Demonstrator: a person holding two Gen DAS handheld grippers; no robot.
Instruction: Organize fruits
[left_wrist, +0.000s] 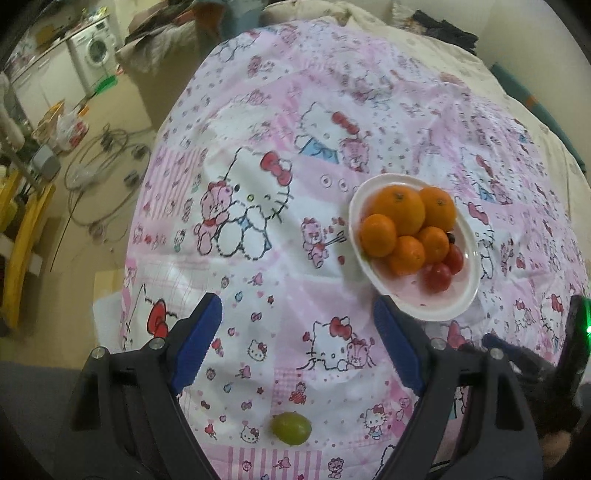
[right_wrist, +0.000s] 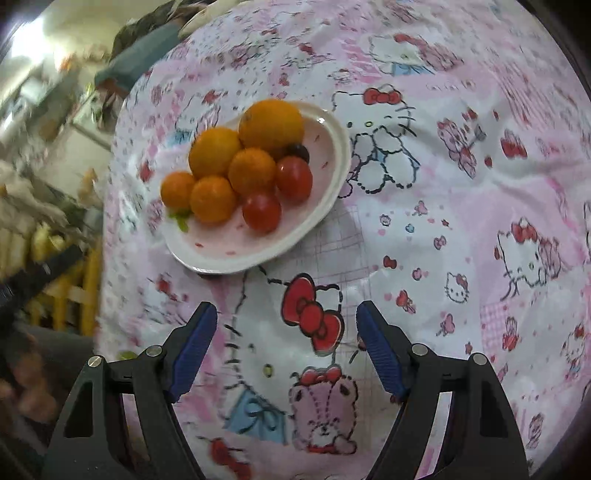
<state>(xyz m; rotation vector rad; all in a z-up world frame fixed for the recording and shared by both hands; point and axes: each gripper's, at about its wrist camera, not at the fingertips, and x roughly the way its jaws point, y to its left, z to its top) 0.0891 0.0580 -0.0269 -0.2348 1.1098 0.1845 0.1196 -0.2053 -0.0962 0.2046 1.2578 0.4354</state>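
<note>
While the left gripper (left_wrist: 295, 350) hung over the pink cartoon bedcover (left_wrist: 258, 110), its jaws stood open and empty. Low between them lay one green grape (left_wrist: 291, 428), alone on the cloth and well apart from the other fruit, so it was probably the piece left to collect. To the right sat the white plate (left_wrist: 436, 310), which carried the oranges (left_wrist: 399, 208), two cherry tomatoes (left_wrist: 437, 277) and a dark grape (left_wrist: 450, 237), heaped together to keep them from rolling. The right gripper (right_wrist: 286, 345) also had open, empty jaws, near the plate's rim.
</note>
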